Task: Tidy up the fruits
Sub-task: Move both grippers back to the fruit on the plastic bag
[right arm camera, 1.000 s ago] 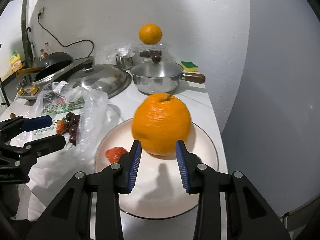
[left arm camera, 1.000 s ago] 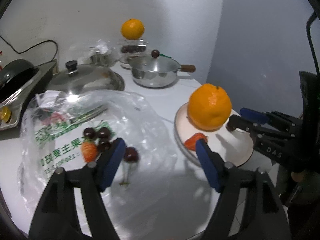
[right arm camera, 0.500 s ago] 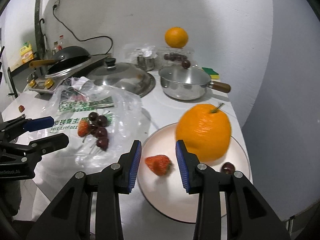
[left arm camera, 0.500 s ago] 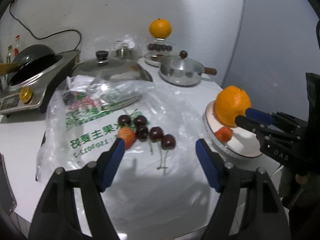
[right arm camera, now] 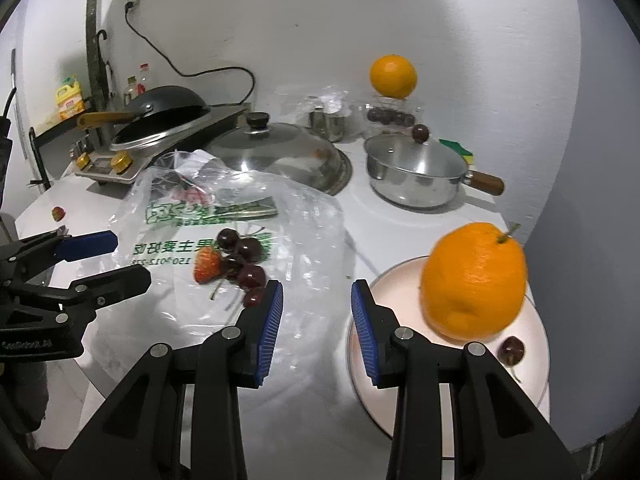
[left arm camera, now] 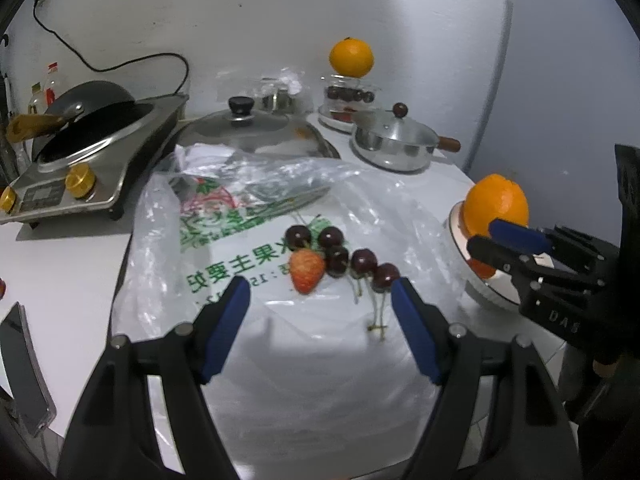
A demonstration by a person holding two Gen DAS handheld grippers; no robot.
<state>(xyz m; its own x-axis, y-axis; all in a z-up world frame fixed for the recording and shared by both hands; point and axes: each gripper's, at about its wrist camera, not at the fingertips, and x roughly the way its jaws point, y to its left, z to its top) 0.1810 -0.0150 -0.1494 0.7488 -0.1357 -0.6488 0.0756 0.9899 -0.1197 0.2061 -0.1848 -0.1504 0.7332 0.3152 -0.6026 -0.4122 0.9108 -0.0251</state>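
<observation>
Fruit: a strawberry (left arm camera: 306, 276) and five dark cherries (left arm camera: 337, 260) lie in a loose cluster on a clear plastic bag (left arm camera: 248, 240) spread over the white counter (left arm camera: 72, 264).
Left gripper (left arm camera: 320, 295): jaws stand wide apart with nothing between the blue pads; it hangs just short of the cluster, and the nearest cherry sits close by the right-hand pad.
Right gripper (right arm camera: 317, 304): jaws stand a modest way apart and hold nothing; the gap looks down on the bag's edge, between the cluster and the plate (right arm camera: 400, 280).
Plate: at the counter's right end, apart from the bag; it carries a big orange (right arm camera: 474, 280) with a short stem, and one lone cherry (right arm camera: 512, 349) just beside it near the rim.
Red fruit on plate: in the left view a bit of red shows under the right gripper's finger; too hidden to name.
Stray strawberry (right arm camera: 58, 213): alone on the bare counter, far left.
Behind the bag: a domed glass lid (right arm camera: 280, 152) with a black knob, and a steel saucepan (right arm camera: 416, 176) with a wooden handle.
Back wall: a second orange (right arm camera: 393, 76) perched on a clear tub of cherries (right arm camera: 390, 117).
Far left: a black wok (right arm camera: 164, 110) on a steel cooker (left arm camera: 80, 168).
</observation>
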